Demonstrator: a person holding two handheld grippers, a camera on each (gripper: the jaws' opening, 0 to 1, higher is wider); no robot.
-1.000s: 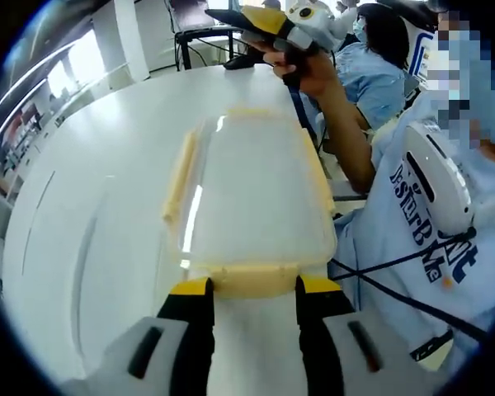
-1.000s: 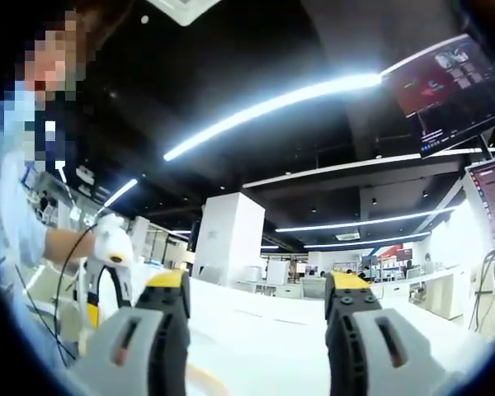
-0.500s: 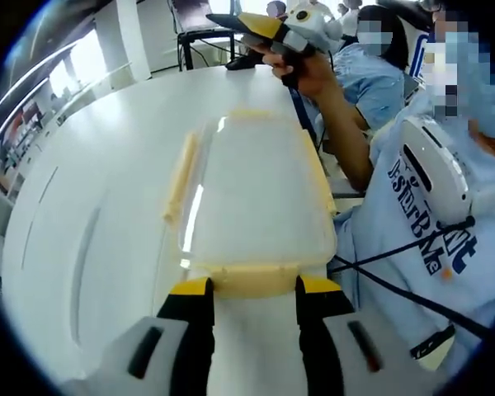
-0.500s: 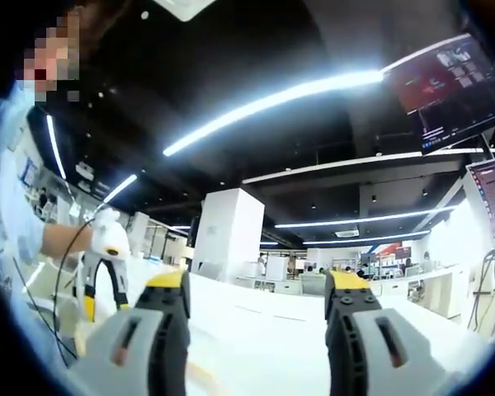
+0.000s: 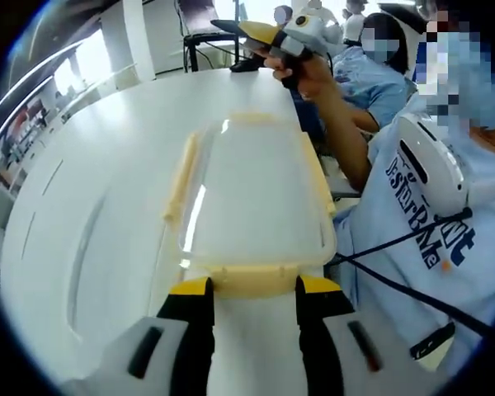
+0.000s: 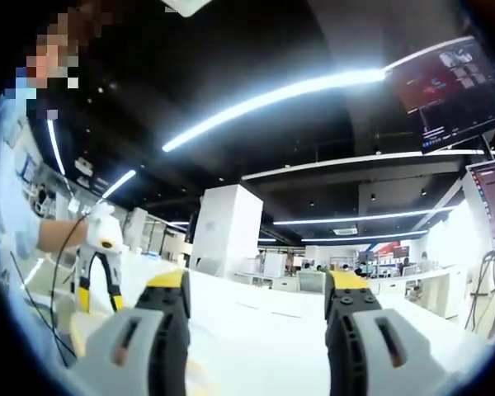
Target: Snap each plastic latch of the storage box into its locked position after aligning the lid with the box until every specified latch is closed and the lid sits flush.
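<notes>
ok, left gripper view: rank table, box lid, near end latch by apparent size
1. table
2. box lid
3. near end latch, smallest, though nearness to the camera enlarges it

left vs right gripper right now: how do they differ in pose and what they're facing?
1. The left gripper sits low at the near end latch of the storage box, jaws either side of it; the right gripper is held up in the air beyond the box's far end.
2. The left gripper faces the box lid; the right gripper points out toward the ceiling lights.

Shared: both have yellow-tipped jaws, spread open, holding nothing.
</notes>
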